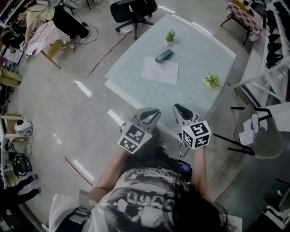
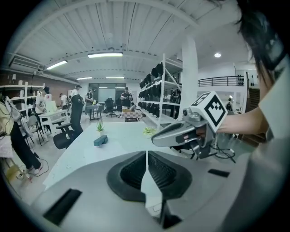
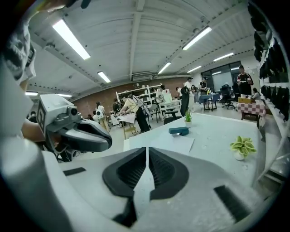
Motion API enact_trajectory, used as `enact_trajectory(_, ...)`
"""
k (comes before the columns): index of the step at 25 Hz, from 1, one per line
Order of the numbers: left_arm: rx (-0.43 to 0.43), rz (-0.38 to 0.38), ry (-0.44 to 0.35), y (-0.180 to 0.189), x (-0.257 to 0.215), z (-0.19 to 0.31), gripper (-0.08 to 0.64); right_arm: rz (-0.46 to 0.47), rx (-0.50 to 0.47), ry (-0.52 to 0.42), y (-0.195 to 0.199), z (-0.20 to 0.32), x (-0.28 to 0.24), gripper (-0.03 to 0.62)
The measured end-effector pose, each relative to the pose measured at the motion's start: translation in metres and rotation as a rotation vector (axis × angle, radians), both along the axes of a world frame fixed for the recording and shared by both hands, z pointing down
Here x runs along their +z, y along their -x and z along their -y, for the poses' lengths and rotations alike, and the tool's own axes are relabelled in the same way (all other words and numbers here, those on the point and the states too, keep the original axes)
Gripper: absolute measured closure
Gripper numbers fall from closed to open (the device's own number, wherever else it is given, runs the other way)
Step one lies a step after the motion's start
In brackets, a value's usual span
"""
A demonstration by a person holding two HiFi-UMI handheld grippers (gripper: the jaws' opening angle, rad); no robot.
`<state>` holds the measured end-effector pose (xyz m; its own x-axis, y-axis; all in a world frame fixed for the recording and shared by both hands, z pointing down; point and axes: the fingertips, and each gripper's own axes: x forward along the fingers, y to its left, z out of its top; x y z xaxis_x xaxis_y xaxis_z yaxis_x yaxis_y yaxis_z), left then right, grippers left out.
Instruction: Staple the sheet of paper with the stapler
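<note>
A white sheet of paper (image 1: 160, 70) lies near the middle of the pale table (image 1: 204, 50). The dark teal stapler (image 1: 163, 55) rests on the sheet's far edge; it also shows as the stapler (image 2: 100, 141) and the stapler (image 3: 178, 131) in the gripper views. My left gripper (image 1: 154, 114) and right gripper (image 1: 178, 110) hover side by side at the table's near edge, well short of the paper. Both are shut with nothing between the pads. Each gripper view shows the other gripper beside it.
Two small potted plants stand on the table: one (image 1: 170, 37) beyond the stapler, one (image 1: 212, 81) at the right. A black office chair (image 1: 133, 11) stands behind the table. A metal rack (image 1: 267, 68) and a round stand with papers (image 1: 253, 129) are at the right.
</note>
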<state>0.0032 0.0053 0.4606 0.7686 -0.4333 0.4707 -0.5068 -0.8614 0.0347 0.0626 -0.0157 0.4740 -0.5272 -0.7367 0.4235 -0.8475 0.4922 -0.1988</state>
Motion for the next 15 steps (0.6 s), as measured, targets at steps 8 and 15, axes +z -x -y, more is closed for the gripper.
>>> enact_trajectory(8, 0.065, -0.001, -0.005, -0.017, -0.003, -0.065, 0.548, 0.008, 0.060, -0.054, -0.017, -0.074, -0.007, 0.607)
enact_trajectory(15, 0.107, -0.009, -0.036, -0.027, -0.009, -0.097, 0.548, 0.009, 0.108, -0.092, -0.024, -0.117, -0.013, 0.607)
